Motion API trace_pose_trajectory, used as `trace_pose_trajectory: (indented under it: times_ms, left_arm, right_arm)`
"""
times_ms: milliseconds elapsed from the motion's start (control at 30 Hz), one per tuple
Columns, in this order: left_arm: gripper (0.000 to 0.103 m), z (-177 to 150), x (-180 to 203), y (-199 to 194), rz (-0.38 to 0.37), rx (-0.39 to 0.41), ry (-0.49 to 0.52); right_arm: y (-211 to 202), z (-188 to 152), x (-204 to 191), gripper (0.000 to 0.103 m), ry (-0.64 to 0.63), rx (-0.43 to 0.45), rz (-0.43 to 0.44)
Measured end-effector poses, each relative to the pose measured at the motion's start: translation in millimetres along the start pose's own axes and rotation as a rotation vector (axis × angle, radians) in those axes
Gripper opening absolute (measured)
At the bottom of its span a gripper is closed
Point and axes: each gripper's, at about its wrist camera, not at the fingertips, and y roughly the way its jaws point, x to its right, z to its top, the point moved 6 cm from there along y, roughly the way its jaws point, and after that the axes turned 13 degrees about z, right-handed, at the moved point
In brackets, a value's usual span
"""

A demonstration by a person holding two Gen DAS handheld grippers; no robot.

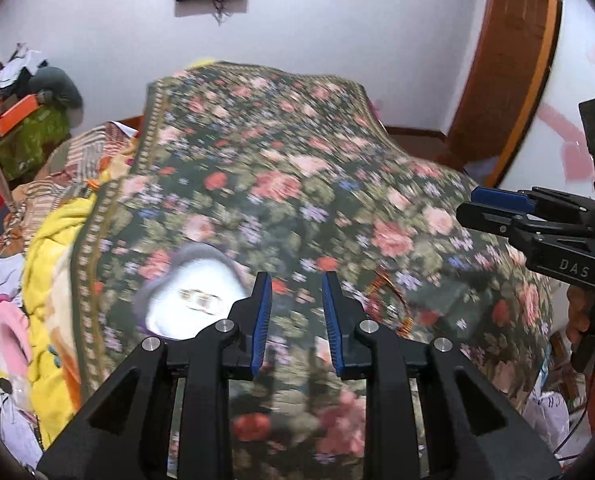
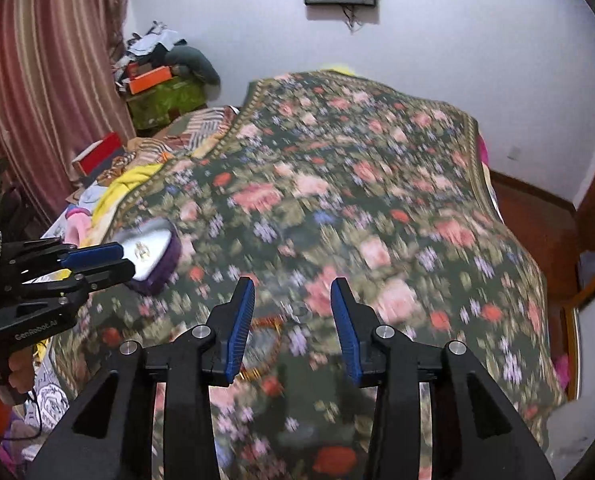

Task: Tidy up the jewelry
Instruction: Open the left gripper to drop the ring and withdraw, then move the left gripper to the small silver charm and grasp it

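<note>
1. A soft flowered bed cover (image 1: 281, 168) is spread under both grippers.
2. A purple open jewelry box with a white lining (image 1: 189, 296), light and stiff, is seen just left of the left gripper (image 1: 296, 322); its rim can be gripped.
3. Thin gold-and-red bangles (image 1: 393, 300), hard and slippery, are seen just right of it, below the right gripper (image 2: 292, 326).
4. Both pairs of fingers are spread; nothing is held.

Home bedroom: floral bedspread (image 2: 357, 200), curtain (image 2: 49, 80).
</note>
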Motion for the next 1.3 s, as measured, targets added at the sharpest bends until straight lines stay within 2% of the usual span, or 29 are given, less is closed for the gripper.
trace_pose_trajectory:
  times_ms: [400,600,733,767,833,933,1300]
  left_arm:
    - [0.025,-46.1,68.4,32.0,-0.106,-0.162,0.108]
    - [0.025,-64.9,89.6,48.5,-0.106,-0.204,0.158]
    - [0.023,-69.1,90.4,56.7,-0.106,-0.202,0.157]
    - [0.021,-69.3,90.1,56.9,-0.105,-0.197,0.158]
    - [0.009,-69.4,88.0,57.4,-0.106,-0.19,0.154]
    - [0.009,-68.8,82.7,56.8,-0.109,-0.181,0.141]
    - [0.009,-61.7,38.6,51.4,-0.04,-0.148,0.053]
  right_arm:
    - [-0.9,-53.3,15.0,0.036,0.075,-0.079,0.013]
    - [6.7,-63.5,15.2,0.036,0.077,-0.116,0.022]
    - [15.8,-62.3,20.4,0.036,0.083,-0.145,0.019]
    - [18.0,-62.2,20.7,0.036,0.091,-0.149,0.028]
    - [21.2,-62.6,18.3,0.036,0.1,-0.154,0.053]
    - [27.5,-65.6,10.4,0.036,0.092,-0.169,0.071]
    - [57.8,-71.4,-24.4,0.036,0.034,-0.213,0.146]
